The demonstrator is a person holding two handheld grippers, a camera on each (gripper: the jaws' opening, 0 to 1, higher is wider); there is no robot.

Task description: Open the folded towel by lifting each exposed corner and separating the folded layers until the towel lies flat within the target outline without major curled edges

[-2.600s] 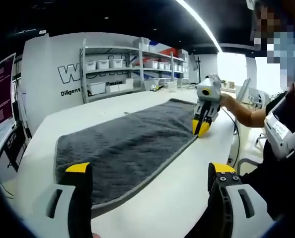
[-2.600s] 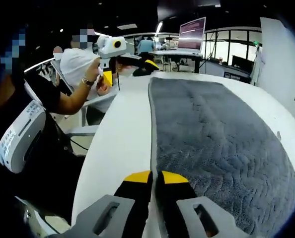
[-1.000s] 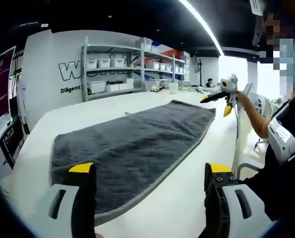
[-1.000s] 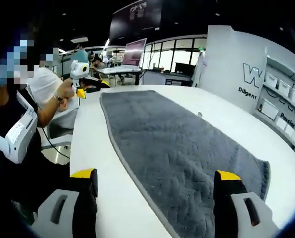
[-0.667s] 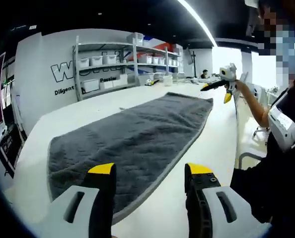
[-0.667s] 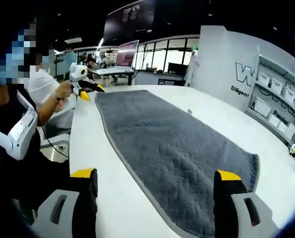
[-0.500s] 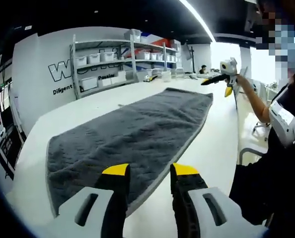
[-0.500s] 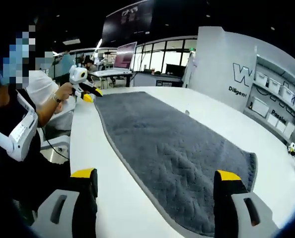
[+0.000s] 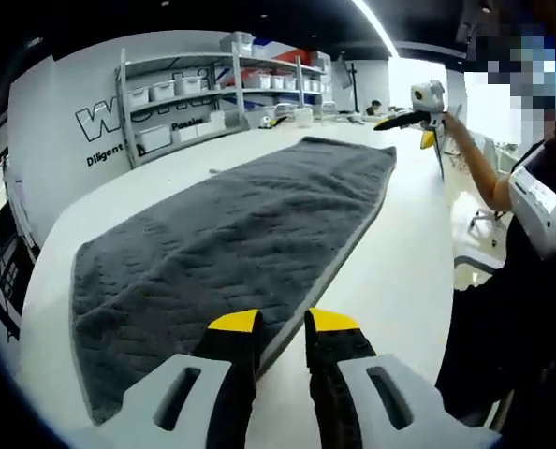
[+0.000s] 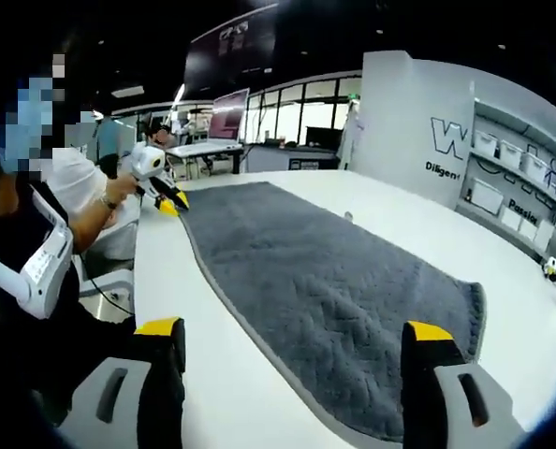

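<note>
Grey towel (image 9: 231,224) lies spread lengthwise on the white desk (image 9: 400,271), long axis from left gripper (image 9: 281,325) to right gripper (image 10: 293,333). Left jaws nearly shut over its near hem, grip uncertain; right jaws wide, empty.

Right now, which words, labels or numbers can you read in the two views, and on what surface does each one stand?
"W", a large letter, the rest cut off by the shelf rack: white wall.
"Diligent", smaller print under it; later words are hidden or cut off: same wall.
"Passio", partly visible between the shelves: same wall.
Lines on the monitor: too small to read.
Labels on the shelf bins: unreadable.
</note>
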